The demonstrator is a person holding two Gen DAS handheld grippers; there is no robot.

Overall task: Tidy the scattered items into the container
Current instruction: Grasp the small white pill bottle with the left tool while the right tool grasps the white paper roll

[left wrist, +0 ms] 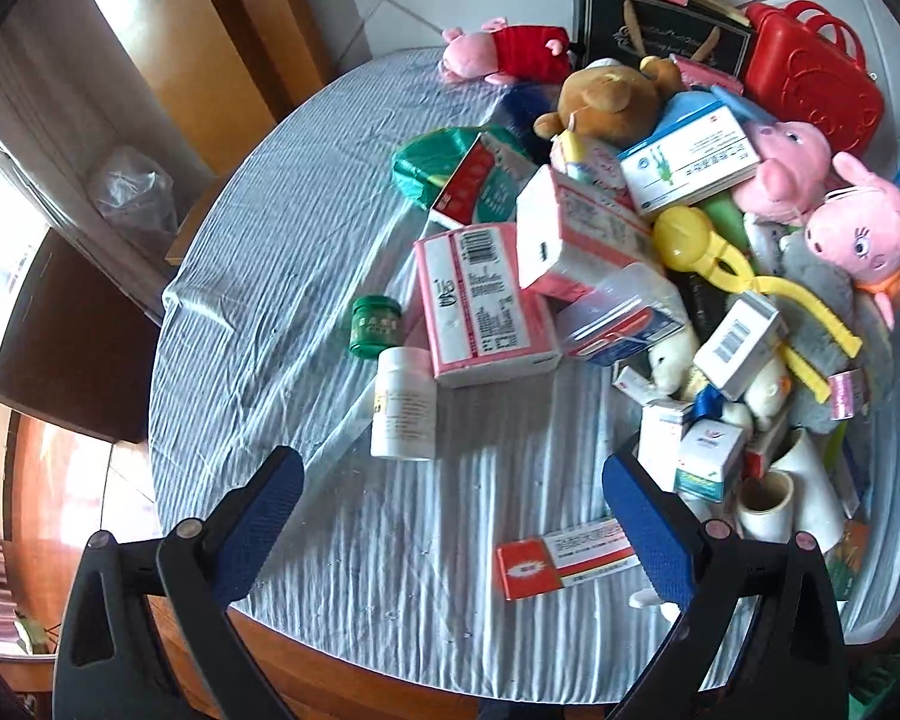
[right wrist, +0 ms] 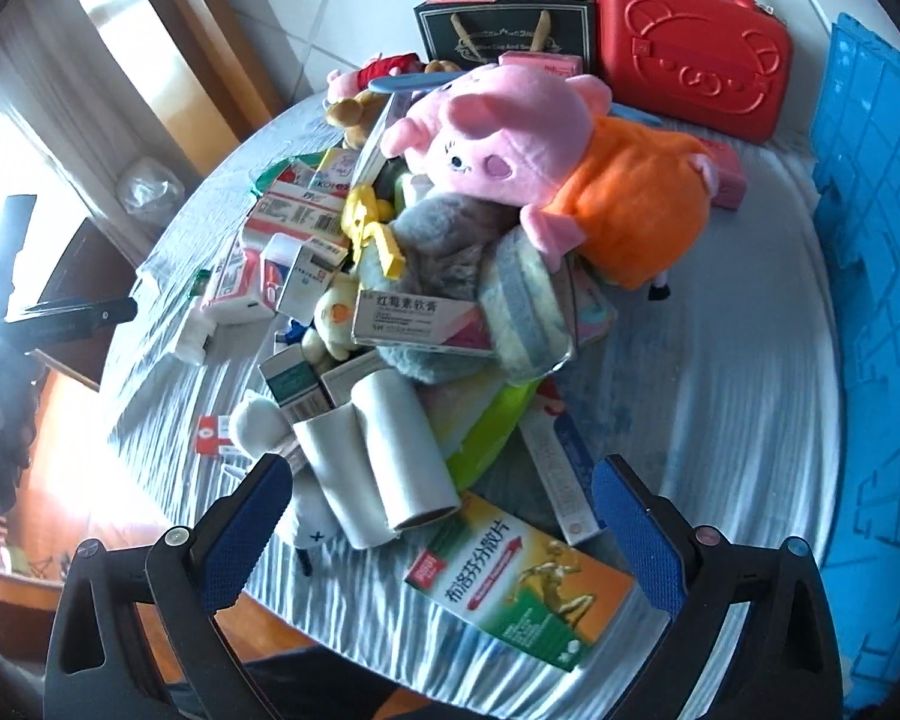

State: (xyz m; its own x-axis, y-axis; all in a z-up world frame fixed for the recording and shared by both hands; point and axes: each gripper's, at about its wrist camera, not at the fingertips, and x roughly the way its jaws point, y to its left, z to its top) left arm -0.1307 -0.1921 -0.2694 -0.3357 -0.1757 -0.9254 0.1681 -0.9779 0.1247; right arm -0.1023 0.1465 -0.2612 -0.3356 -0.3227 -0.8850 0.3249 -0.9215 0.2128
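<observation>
Two tools hang over the cluttered counter (left wrist: 342,540), both spread wide and holding nothing. Left tool (left wrist: 453,516) faces a white pill bottle (left wrist: 403,403), rigid, light, probably slick; take it across the body. Right tool (right wrist: 441,516) frames a light, crushable orange-green medicine box (right wrist: 519,576) near the counter's edge; grip its long sides. Bare cloth leads right to the blue crate (right wrist: 870,300).
</observation>
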